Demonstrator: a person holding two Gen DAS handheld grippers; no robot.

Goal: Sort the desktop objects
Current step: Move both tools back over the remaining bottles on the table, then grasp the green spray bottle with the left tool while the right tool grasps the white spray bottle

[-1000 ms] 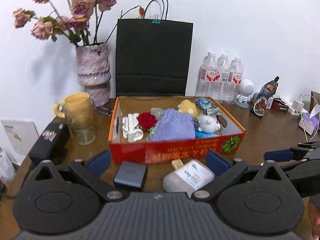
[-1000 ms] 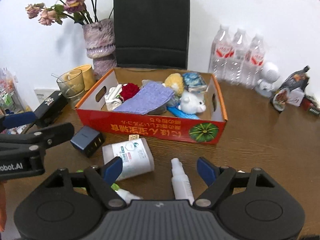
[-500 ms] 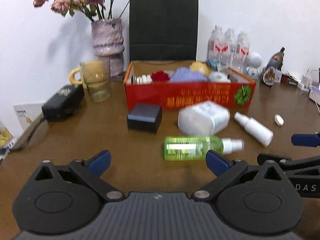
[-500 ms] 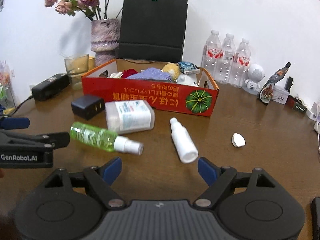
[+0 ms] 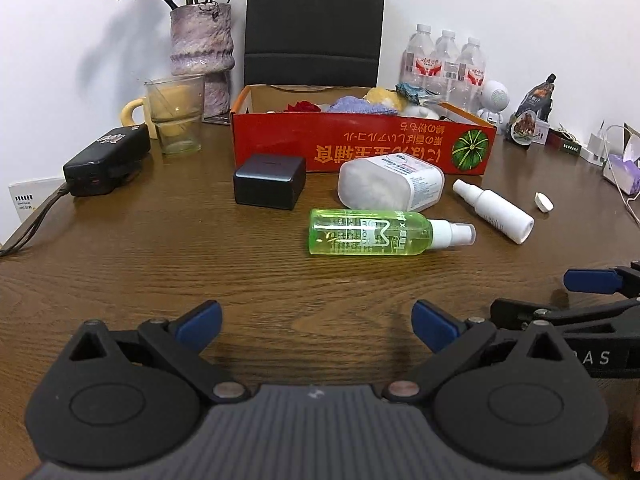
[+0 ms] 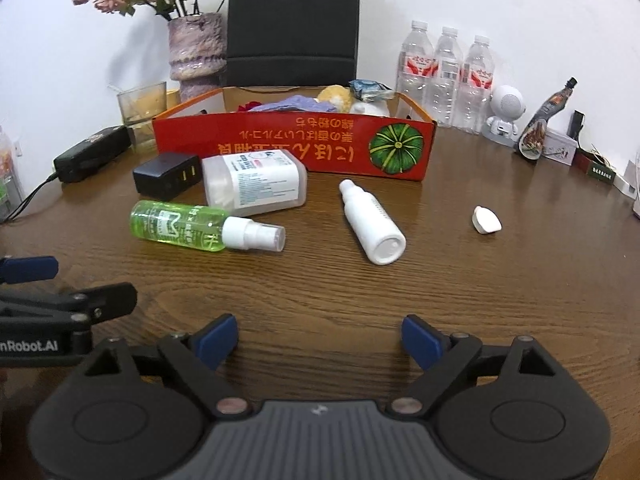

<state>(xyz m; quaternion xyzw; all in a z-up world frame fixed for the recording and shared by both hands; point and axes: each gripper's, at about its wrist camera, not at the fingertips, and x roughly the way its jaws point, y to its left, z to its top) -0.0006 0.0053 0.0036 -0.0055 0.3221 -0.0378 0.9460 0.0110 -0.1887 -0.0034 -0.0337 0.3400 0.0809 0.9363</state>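
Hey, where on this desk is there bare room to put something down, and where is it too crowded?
Bare wood lies between the grippers and the green spray bottle, and right of the white bottle around the small cap. It is crowded in front of the red box, where charger and tub cluster.

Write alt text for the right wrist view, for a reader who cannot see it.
An open right gripper hovers low over a wooden table, empty. Ahead lie a green spray bottle, a white spray bottle, a clear tub, a black charger and a small white cap, before a filled red box.
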